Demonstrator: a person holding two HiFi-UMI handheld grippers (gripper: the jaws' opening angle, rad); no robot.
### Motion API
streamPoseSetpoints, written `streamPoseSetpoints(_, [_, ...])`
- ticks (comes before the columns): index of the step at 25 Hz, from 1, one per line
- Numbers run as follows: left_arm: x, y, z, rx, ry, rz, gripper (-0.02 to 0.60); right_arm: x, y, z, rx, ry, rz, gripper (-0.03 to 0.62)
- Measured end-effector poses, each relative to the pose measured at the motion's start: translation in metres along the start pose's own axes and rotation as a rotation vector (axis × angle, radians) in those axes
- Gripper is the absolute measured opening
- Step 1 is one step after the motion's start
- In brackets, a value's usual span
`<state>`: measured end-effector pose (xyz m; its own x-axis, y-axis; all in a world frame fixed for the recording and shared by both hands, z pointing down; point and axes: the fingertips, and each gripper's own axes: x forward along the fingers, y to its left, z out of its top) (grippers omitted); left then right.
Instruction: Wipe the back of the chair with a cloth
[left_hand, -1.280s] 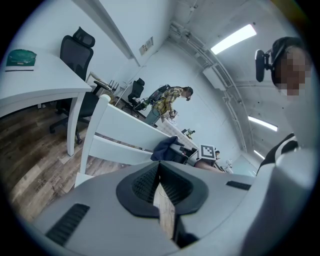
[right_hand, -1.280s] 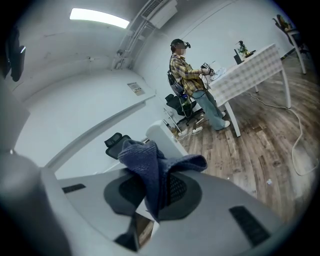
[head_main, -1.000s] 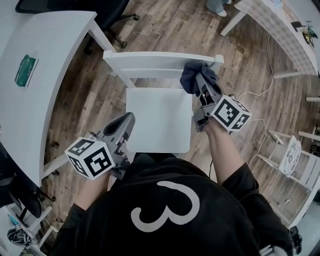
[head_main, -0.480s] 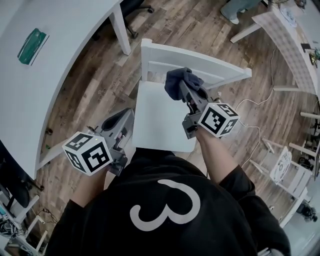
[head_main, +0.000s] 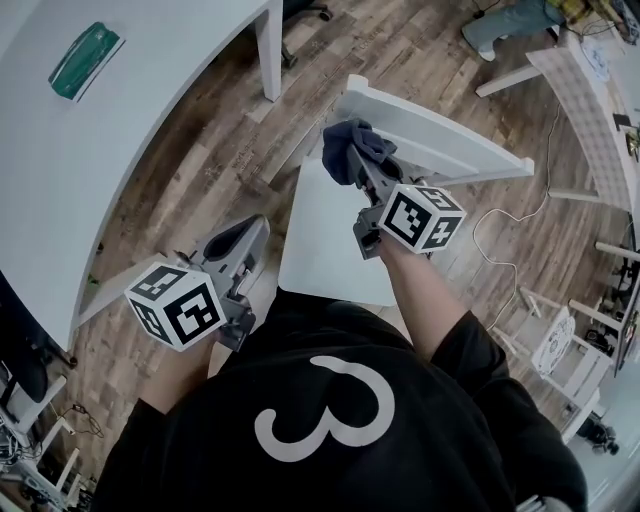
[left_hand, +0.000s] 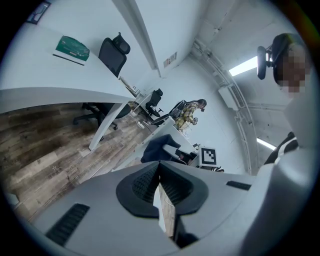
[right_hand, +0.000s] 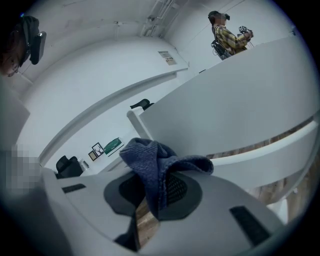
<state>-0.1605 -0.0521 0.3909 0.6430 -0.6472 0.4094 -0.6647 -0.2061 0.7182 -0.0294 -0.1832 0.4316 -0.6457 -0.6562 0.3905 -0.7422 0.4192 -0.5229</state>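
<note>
The white chair stands in front of me, its seat (head_main: 320, 240) below and its slatted back (head_main: 450, 130) running up-left to down-right. My right gripper (head_main: 366, 166) is shut on a dark blue cloth (head_main: 350, 146), which presses on the left end of the chair back. In the right gripper view the cloth (right_hand: 155, 160) bunches between the jaws of the right gripper (right_hand: 156, 194), close against the white back rail (right_hand: 235, 115). My left gripper (head_main: 252, 232) hangs left of the seat, shut and holding nothing. In the left gripper view its jaws meet at the left gripper (left_hand: 160, 184); the cloth (left_hand: 156, 150) shows beyond.
A white table (head_main: 100, 150) with a green object (head_main: 85, 55) lies to the left. A black office chair base (head_main: 300, 10) stands at the top. Another white table (head_main: 590, 90), a cable (head_main: 500, 230) and a small white chair (head_main: 565, 335) are on the right. A person stands far off (right_hand: 230, 32).
My right gripper has slid the cloth along the chair back from its right end towards its left end. The left gripper has stayed beside the seat.
</note>
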Motion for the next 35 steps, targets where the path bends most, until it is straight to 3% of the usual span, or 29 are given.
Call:
streamPoseSetpoints(10, [-0.031,0.036,0.01,-0.066,-0.064,0.033,0.014,0.026,-0.014,0.004,0.012,-0.009,-0.108,0.049])
streamPoseSetpoints(20, [-0.034,0.051,-0.003,-0.109,-0.069,0.034,0.014,0.03,-0.018,0.004,0.031,-0.028,-0.115,0.051])
streamPoseSetpoints(35, [-0.016,0.013,-0.014,-0.079,-0.056,0.016,0.014,0.012,-0.037,0.007,0.016,-0.018,-0.127,0.049])
